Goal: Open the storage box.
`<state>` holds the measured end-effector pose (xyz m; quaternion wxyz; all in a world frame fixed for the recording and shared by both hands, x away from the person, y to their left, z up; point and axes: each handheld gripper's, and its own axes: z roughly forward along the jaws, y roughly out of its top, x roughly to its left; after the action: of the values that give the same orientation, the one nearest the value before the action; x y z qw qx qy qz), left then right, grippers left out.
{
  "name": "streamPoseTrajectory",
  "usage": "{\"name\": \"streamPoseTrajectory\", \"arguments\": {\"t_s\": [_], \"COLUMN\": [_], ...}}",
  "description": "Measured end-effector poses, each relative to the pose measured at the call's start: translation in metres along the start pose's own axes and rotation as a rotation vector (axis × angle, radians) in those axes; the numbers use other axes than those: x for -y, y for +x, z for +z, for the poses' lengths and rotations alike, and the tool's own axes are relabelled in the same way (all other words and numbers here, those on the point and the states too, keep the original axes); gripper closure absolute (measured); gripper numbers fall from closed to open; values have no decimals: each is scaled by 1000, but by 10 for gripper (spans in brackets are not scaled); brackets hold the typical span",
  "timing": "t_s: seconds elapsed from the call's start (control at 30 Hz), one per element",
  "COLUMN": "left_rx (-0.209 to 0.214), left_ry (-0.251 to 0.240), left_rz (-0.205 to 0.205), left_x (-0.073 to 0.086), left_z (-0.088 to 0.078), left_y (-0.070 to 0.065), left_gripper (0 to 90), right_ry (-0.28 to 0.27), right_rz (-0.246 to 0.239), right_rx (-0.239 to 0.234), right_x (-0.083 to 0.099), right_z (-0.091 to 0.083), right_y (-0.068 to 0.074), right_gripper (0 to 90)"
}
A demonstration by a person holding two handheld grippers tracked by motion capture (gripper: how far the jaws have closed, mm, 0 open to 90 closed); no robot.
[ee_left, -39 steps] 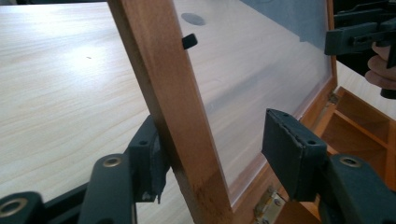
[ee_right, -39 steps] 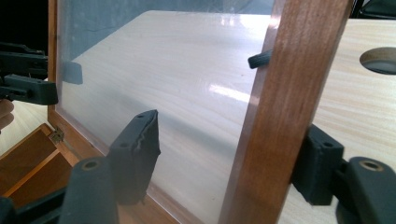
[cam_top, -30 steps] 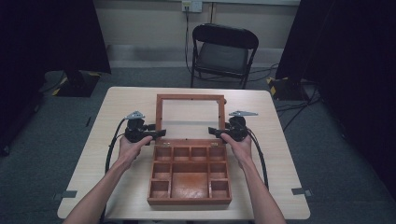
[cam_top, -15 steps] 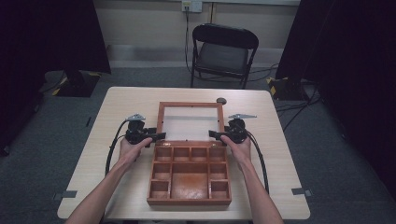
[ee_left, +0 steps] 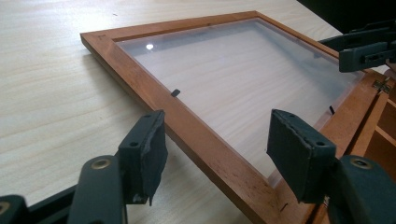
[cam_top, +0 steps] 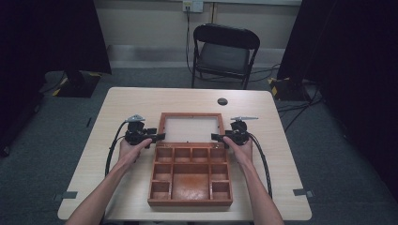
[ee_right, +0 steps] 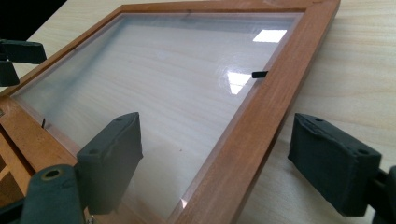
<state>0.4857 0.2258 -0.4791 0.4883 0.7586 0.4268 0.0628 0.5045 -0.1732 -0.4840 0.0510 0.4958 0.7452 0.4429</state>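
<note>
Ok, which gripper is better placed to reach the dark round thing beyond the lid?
Right, probably: the right gripper, its jaws just opening with the lid rail between them, sits nearer the dark round thing.

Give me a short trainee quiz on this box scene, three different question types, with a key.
1. True or false: the wooden box has its lid shut.
2. How many chairs stand beyond the table?
3. Do the left tongs or the right tongs clamp the lid?

Key:
1. False.
2. One chair.
3. Neither. Both straddle its side rails with the pads clear, and have just been opening.
</note>
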Motion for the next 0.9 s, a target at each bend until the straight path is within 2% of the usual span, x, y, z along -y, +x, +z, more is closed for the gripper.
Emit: {"name": "streamPoseTrajectory", "arguments": {"t_s": [0.1, 0.13, 0.37, 0.4, 0.43, 0.47, 0.5, 0.53, 0.57, 0.63, 0.67, 0.7, 0.73, 0.77, 0.8, 0.83, 0.9], "left_rx": [-2, -2, -50, -55, -58, -67, -80, -88, -91, -101, -96, -105, -119, -136, -172, -172, -189], "left_ry": [-5, -8, 6, 12, 19, 27, 34, 39, 43, 47, 46, 43, 49, 56, 84, 84, 127], "left_rz": [4, 6, 28, 29, 29, 33, 37, 40, 38, 33, 29, 26, 19, 24, 29, 29, 40], "left_x": [0, 0, 2, 3, 4, 6, 9, 11, 13, 18, 20, 22, 24, 26, 31, 31, 37], "left_z": [-4, -5, -23, -25, -28, -32, -35, -38, -41, -48, -52, -56, -59, -62, -67, -67, -70], "left_y": [-1, -1, -4, -4, -3, -3, -3, -3, -2, 0, 1, 2, 3, 4, 5, 5, 5], "left_gripper": [363, 341, 279, 250, 250, 241, 241, 234, 234, 232, 231, 231, 231, 231, 231, 231, 230], "right_ry": [-9, -29, -30, -41, -41, -39, -39, -41, -41, -36, -40, -40, -35, -35, -27, -27, -23], "right_rz": [8, 16, 0, -15, -15, -20, -20, -28, -28, -32, -39, -39, -52, -52, -55, -55, -47], "right_rx": [8, 12, 24, 38, 38, 50, 50, 62, 62, 74, 82, 82, 100, 100, 111, 111, 119], "right_x": [0, 2, 9, 10, 10, 12, 12, 15, 15, 19, 23, 23, 27, 27, 32, 32, 38], "right_z": [-3, -7, -24, -33, -33, -44, -44, -55, -55, -66, -76, -76, -86, -86, -96, -96, -105], "right_y": [-2, -4, -6, -5, -5, -5, -5, -6, -6, -8, -8, -8, -9, -9, -10, -10, -12], "right_gripper": [163, 170, 169, 170, 170, 164, 164, 161, 161, 154, 154, 154, 153, 153, 153, 153, 152]}}
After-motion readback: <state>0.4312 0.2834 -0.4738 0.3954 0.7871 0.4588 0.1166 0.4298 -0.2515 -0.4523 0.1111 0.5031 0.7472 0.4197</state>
